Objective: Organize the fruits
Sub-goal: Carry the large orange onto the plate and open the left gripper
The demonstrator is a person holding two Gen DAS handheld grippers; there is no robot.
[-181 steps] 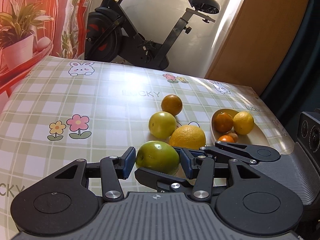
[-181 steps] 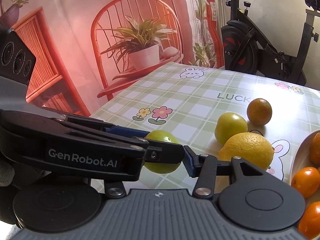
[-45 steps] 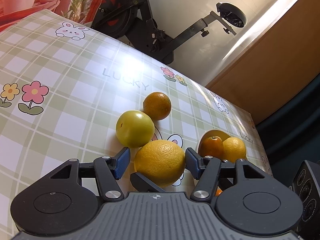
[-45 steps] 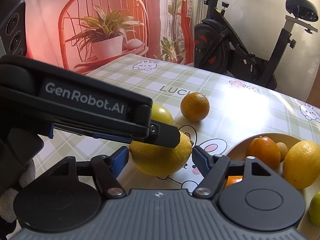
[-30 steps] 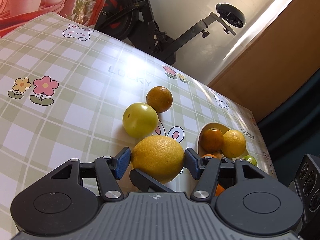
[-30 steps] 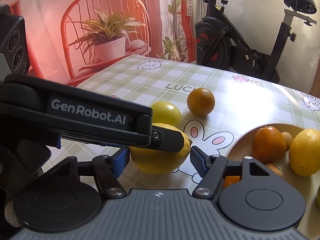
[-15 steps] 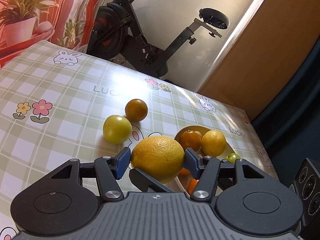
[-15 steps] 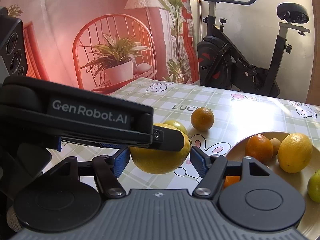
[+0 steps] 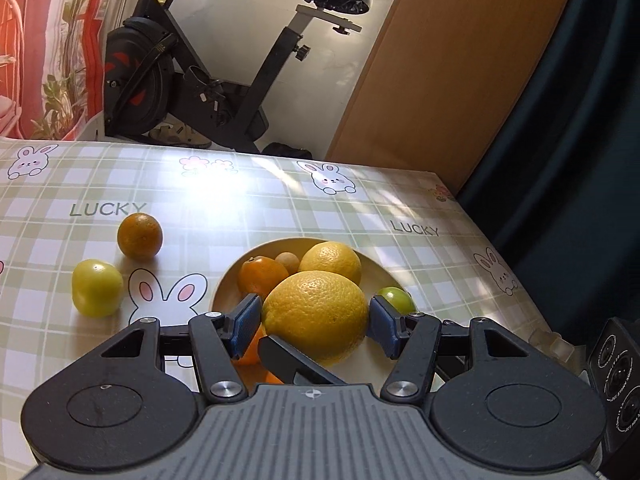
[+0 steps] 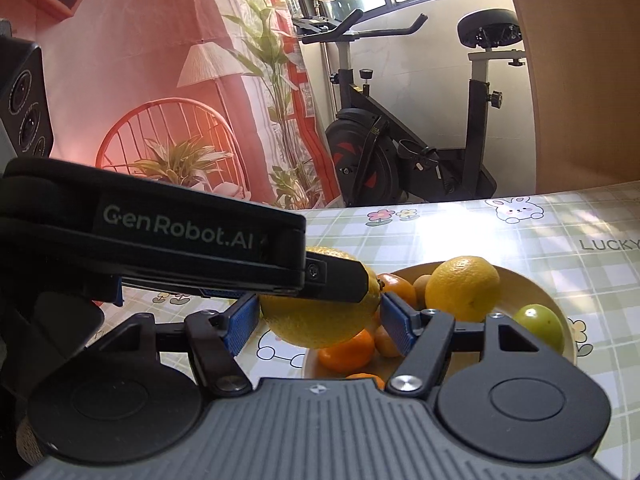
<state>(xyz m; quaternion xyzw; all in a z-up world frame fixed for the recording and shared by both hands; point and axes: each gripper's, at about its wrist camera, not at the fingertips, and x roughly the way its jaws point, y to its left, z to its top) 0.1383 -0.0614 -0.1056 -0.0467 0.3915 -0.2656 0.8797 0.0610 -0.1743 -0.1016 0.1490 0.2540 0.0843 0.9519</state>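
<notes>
Yellow-green round fruit [image 9: 97,288], smooth and glossy, far left on the checked tablecloth [image 9: 360,208], loose; just behind it a small orange [image 9: 139,236], dull-skinned, also loose. Next right, the shallow tan bowl [image 9: 372,264], holding an orange fruit [image 9: 262,274], a small brown one [image 9: 289,261], a yellow citrus [image 9: 331,258] and a small green fruit [image 9: 396,299] at its right rim. Principal item: large yellow citrus [image 9: 316,316], pebbled skin, roughly round and slightly broader than tall, carried in the air above the bowl's near left edge. Left gripper [image 9: 316,320]: blue pads set at moderate width against the fruit's two flanks, holding it. Right gripper [image 10: 318,320]: pads at a similar width on the same fruit from a crossing direction, one finger of the left tool lying over the fruit's top in that view; it appears to share the grip, though contact on its right pad is hard to confirm. Judgement: the fruit sits directly between both pairs of fingers, with the bowl below and slightly ahead, so lowering and release is what remains for this piece; both hands equally near.
</notes>
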